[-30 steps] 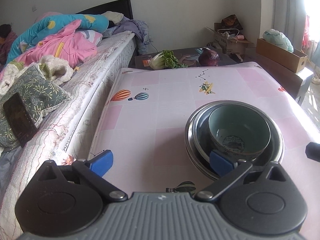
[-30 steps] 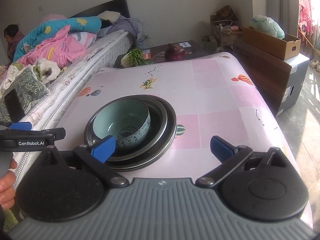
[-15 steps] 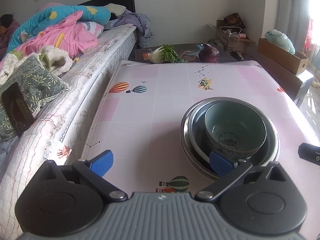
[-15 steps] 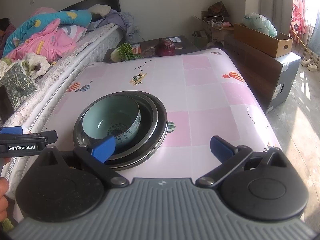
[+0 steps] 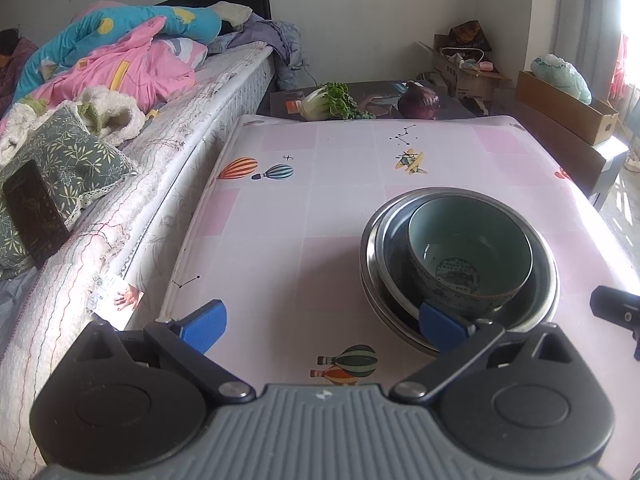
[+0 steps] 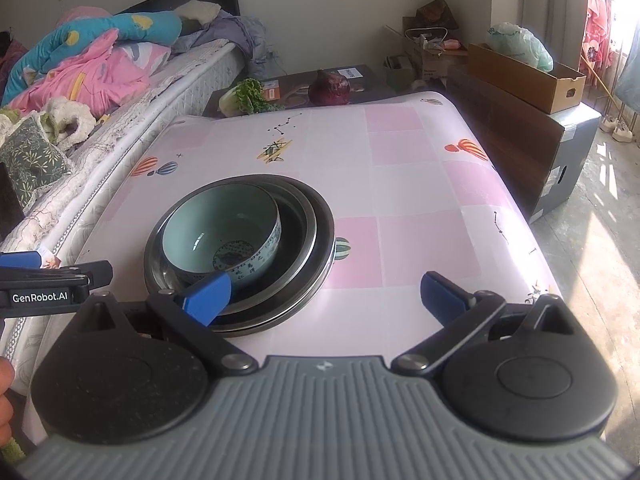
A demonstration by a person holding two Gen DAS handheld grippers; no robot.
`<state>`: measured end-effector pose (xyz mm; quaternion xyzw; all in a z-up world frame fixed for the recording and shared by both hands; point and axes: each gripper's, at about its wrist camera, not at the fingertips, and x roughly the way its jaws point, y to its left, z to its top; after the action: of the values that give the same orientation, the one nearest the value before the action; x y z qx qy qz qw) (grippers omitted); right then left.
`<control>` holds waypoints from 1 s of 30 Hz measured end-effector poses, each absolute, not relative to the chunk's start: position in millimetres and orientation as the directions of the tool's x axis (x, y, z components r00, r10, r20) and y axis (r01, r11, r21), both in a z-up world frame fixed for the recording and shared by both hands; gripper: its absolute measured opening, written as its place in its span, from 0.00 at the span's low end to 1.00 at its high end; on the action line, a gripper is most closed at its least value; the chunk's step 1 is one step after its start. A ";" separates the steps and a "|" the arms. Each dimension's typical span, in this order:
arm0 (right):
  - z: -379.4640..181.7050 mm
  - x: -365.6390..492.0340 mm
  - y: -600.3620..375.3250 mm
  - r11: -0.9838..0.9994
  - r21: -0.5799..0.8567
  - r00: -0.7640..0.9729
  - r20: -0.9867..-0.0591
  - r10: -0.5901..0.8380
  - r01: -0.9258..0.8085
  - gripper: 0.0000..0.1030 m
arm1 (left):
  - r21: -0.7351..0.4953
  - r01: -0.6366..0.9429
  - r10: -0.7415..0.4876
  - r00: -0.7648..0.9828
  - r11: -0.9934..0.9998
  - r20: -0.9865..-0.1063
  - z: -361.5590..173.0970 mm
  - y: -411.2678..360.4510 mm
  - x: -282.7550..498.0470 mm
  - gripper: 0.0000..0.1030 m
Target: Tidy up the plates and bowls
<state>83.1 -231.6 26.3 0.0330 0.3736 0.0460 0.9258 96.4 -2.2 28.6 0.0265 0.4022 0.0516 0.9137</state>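
Observation:
A pale green ceramic bowl [image 5: 470, 256] [image 6: 222, 234] with a blue pattern sits inside nested steel plates [image 5: 548, 264] [image 6: 310, 224] on the pink table. My left gripper [image 5: 322, 326] is open, held back from the stack at the near table edge; its right blue fingertip overlaps the plates' near rim in view. My right gripper [image 6: 324, 296] is open too, hovering on the stack's right side with nothing between its fingers. Its left blue fingertip overlaps the plates' near rim in view. Each gripper shows at the edge of the other's view.
A bed [image 5: 168, 132] heaped with bedding borders the table's left side. A low dark table behind holds a cabbage [image 5: 324, 102] and a purple onion [image 5: 418, 102]. Cardboard boxes [image 6: 524, 76] and a dark cabinet [image 6: 516, 144] stand to the right. A hand [image 6: 5, 400] shows at left.
Both grippers have drawn back and risen slightly from the stack; the plates and bowl look farther off. The stack itself has not moved.

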 end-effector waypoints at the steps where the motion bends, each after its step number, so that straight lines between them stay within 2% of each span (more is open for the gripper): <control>1: 26.1 83.6 -231.3 0.994 0.094 0.715 -0.691 0.109 -0.061 0.99 | 0.090 -0.074 0.116 0.670 0.993 -0.733 28.4 -2.2 96.5 1.00; 30: 26.8 87.7 -223.9 0.995 0.070 0.703 -0.704 0.102 -0.073 0.99 | 0.087 -0.071 0.112 0.677 0.994 -0.728 31.8 -1.7 93.3 1.00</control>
<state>87.7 -223.9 26.8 0.0184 0.3822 0.0474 0.9227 93.3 -1.7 31.8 0.0255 0.3988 0.0498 0.9153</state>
